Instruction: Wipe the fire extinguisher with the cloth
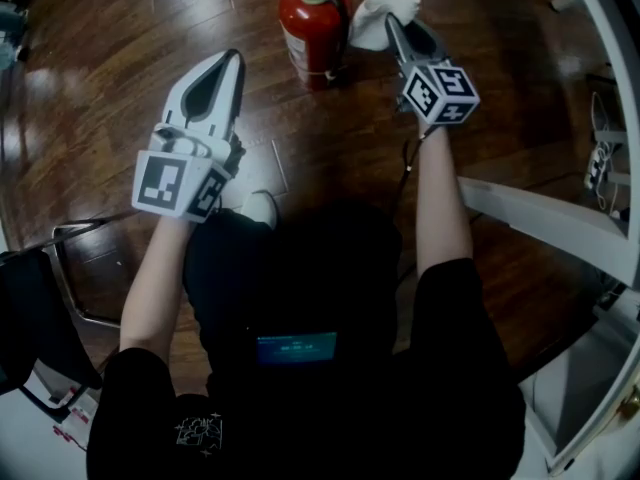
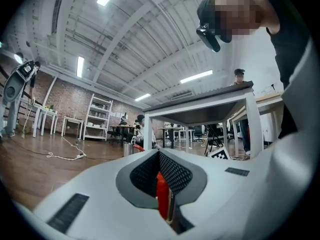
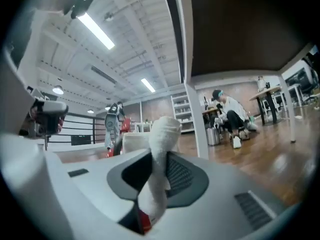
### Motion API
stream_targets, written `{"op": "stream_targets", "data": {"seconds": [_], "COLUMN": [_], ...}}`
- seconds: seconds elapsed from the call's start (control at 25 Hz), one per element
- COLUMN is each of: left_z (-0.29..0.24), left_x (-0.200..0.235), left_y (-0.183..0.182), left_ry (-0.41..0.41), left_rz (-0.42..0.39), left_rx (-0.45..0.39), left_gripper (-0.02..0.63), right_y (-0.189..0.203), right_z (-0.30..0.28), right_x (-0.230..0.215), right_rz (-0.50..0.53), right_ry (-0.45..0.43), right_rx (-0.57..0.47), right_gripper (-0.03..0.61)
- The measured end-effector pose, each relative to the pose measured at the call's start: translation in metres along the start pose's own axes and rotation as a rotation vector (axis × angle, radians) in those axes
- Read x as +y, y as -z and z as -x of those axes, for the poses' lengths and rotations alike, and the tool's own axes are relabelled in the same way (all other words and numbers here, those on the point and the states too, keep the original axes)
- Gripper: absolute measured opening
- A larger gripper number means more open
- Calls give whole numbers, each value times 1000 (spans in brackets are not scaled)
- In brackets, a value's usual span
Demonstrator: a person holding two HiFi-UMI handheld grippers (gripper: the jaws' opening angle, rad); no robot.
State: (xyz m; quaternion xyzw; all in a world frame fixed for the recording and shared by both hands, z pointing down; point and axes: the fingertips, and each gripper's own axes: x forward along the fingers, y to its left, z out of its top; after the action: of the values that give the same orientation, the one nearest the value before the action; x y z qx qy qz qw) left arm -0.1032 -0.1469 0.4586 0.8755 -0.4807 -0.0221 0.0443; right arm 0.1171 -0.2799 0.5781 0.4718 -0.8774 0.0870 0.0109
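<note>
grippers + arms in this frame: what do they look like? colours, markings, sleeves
The left gripper and right gripper match: white tapered shells with dark grey insets and black mesh-textured pads. Each carries a white cube printed with black square markers at the hand end. The person wears a black short-sleeved top; the forearms are uncovered.

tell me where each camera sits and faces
Head view: on the head, facing down at fire extinguisher, left gripper, right gripper; forearms, lap show.
Left gripper view: on the left gripper, facing a table past shut jaws; torso shows.
Right gripper view: on the right gripper, facing level past the cloth it grips.
Head and right gripper views share the cloth.
</note>
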Motion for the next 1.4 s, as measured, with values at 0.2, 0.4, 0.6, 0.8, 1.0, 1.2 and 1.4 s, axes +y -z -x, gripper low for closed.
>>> {"op": "stream_targets", "data": {"seconds": [0.2, 0.4, 0.6, 0.8, 1.0, 1.2, 1.4], "left_z": [-3, -4, -1, 6, 11, 13, 12], "left_x": [-4, -7, -6, -3, 3, 5, -1], "left_y": [0, 1, 2, -1, -1, 0, -2], "left_ry": [10, 18, 15, 15, 8, 9, 14], "left_rz": [-11, -7, 1, 6, 10, 22, 0], "left_rx": [0, -1, 12, 8, 6, 3, -1], "left_gripper": [2, 2, 2, 2, 2, 2, 2], "right_y": [-87, -89, -44, 10, 81, 139, 187], "right_z": [4, -25, -64, -89, -95, -87, -71], "right_x": [17, 35, 37, 6, -11, -14, -7], "right_rz": [65, 129, 195, 131, -11, -83, -147], "right_ry": [-47, -79, -45, 47, 70, 112, 108], "right_rx": [-171, -134, -1, 114, 243, 366, 475], "right_gripper": [89, 89, 89, 89, 87, 86, 86]}}
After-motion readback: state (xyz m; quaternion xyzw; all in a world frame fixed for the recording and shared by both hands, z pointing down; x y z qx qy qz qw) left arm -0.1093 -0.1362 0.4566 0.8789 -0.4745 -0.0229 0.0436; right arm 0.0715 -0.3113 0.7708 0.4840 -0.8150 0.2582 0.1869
